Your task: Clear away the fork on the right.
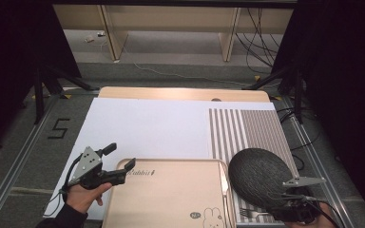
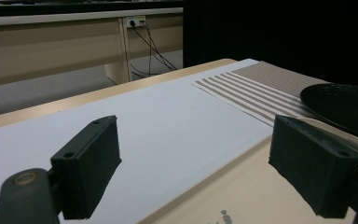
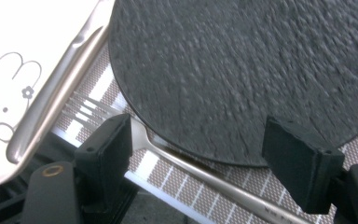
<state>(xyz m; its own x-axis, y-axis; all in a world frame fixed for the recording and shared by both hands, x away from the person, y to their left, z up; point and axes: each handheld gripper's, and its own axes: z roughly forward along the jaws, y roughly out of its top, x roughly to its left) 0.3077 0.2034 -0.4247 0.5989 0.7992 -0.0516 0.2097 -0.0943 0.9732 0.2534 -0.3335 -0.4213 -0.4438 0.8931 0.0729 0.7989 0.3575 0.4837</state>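
The right gripper point(image 3: 200, 163) is held with its jaws spread wide and nothing between them. Just beyond the tips a fork point(image 3: 177, 156) lies flat on the striped placemat point(image 3: 177, 184). Its handle runs from near the inner face of one jaw across the gap toward the base of the other, so the long axis is set roughly crosswise to the jaws, slightly slanted. The tines point away past the near jaw toward the rim of the beige tray point(image 3: 51, 102). Part of the neck is tucked under the edge of the black textured plate point(image 3: 242, 70), which sits directly ahead of both jaws and overhangs the fork. A grasp is judged to be possible only on the bare handle below the plate's edge.

The left gripper point(image 1: 119, 159) is also seen with jaws wide apart and empty. One jaw hovers over the tray's far corner point(image 2: 242, 196), the other over the white sheet point(image 2: 158, 121) covering the bench. From these jaws the fork lies well off to the side, beyond the tray, so the right gripper is clearly the nearer one. In the high view the right gripper point(image 1: 292, 202) sits at the plate's near edge point(image 1: 259, 171), just beside the fork point(image 1: 252, 212).
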